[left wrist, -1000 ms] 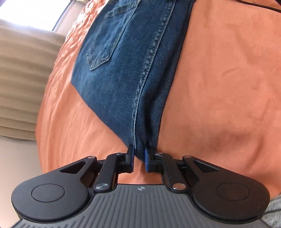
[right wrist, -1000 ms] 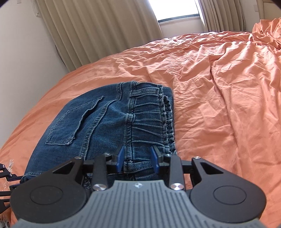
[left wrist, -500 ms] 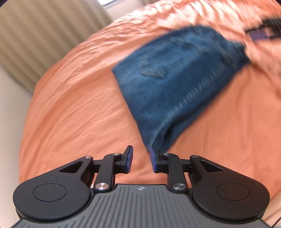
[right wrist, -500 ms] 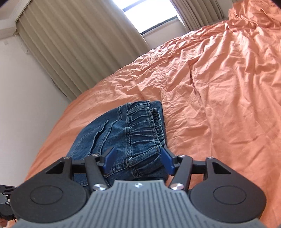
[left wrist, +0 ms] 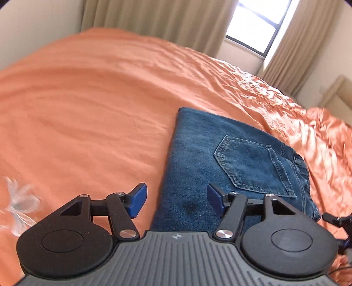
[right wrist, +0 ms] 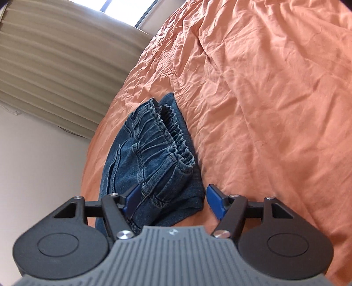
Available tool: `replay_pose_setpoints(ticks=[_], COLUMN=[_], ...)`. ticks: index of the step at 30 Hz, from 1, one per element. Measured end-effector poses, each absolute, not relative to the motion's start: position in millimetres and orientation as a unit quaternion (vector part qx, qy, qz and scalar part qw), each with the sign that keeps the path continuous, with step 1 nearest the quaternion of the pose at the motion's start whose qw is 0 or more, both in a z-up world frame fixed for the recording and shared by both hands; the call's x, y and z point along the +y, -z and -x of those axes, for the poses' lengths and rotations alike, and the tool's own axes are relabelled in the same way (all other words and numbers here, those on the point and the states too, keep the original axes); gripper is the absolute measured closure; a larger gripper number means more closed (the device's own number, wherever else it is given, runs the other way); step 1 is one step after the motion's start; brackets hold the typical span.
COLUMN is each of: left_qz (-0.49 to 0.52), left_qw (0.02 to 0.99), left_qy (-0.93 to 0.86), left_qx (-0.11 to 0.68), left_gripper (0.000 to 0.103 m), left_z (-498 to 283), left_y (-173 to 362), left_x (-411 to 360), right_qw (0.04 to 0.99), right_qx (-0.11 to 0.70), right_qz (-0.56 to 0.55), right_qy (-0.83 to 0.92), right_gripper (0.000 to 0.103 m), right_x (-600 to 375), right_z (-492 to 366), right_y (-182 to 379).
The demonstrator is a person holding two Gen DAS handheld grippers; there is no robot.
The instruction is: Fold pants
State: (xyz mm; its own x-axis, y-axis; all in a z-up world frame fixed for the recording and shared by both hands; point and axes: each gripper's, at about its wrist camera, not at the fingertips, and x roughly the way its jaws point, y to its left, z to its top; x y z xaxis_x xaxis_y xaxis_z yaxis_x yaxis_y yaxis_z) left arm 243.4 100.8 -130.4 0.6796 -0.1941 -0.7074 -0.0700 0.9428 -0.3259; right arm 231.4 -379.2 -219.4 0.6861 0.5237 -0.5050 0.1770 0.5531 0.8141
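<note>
1. A big bed (left wrist: 88, 99) fills most of both views. It has an orange sheet (right wrist: 264, 99) on it, and the sheet is full of small wrinkles.
2. Long beige curtains (left wrist: 143, 19) hang behind the bed. A bright window (left wrist: 259, 26) shows between them in the left view. A pale wall (right wrist: 39, 165) stands beside the bed in the right view.
3. The pants (left wrist: 220, 158) are blue jeans. They lie folded into a neat flat pile on the sheet, near the edge of the bed that is close to the two tools.
4. In the left view a back pocket (left wrist: 253, 167) faces up on top of the pile. In the right view the stretchy waistband (right wrist: 162, 136) is bunched at the end of the pile.
5. The left gripper (left wrist: 175, 199) is over the near edge of the pants. Its jaws have just been opening and now stand wide apart. The edge of the pants shows in the gap, but the blue pads do not press on it.
6. The right gripper (right wrist: 170, 201) is at the waistband end. Its jaws have just been opening too and stand apart. The folded corner of the pants sits between them. The right pad is clear of the cloth. The left pad is just beside it, and I cannot tell if it touches.
</note>
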Motion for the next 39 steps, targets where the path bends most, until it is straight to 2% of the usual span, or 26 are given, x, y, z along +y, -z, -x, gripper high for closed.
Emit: replay_pose_setpoints(ticks=[9, 17, 23, 31, 33, 36, 39], left_qz=[0.323, 0.320, 0.295, 0.269, 0.269, 0.268, 0.268], left_qw=[0.839, 0.838, 0.843, 0.851, 0.852, 0.853, 0.856], left_qy=[0.086, 0.125, 0.133, 0.140, 0.143, 0.145, 0.147], left_qx=[0.429, 0.424, 0.429, 0.429, 0.427, 0.424, 0.417], left_gripper=[0.029, 0.033, 0.045, 0.074, 0.083, 0.092, 0.095], left_z=[-278.0, -307.9, -319.3, -318.8, -318.8, -319.1, -317.4], left_y=[179.7, 190.8, 190.3, 184.4, 182.3, 179.3, 175.5], left_x=[139.3, 133.2, 125.4, 120.4, 121.5, 122.5, 123.0], right_qw=[0.782, 0.774, 0.775, 0.790, 0.794, 0.790, 0.789], right_qx=[0.383, 0.378, 0.375, 0.362, 0.359, 0.356, 0.353], right_qz=[-0.477, -0.484, -0.478, -0.453, -0.446, -0.456, -0.462], right_qy=[-0.121, -0.152, -0.172, -0.200, -0.202, -0.202, -0.197], right_gripper=[0.045, 0.049, 0.052, 0.067, 0.070, 0.073, 0.075], right_x=[-376.3, -376.9, -370.8, -360.3, -356.6, -356.3, -357.3], right_z=[-261.1, -287.7, -308.9, -331.2, -333.4, -333.0, -329.2], right_y=[237.5, 250.1, 256.8, 255.0, 252.2, 250.7, 246.3])
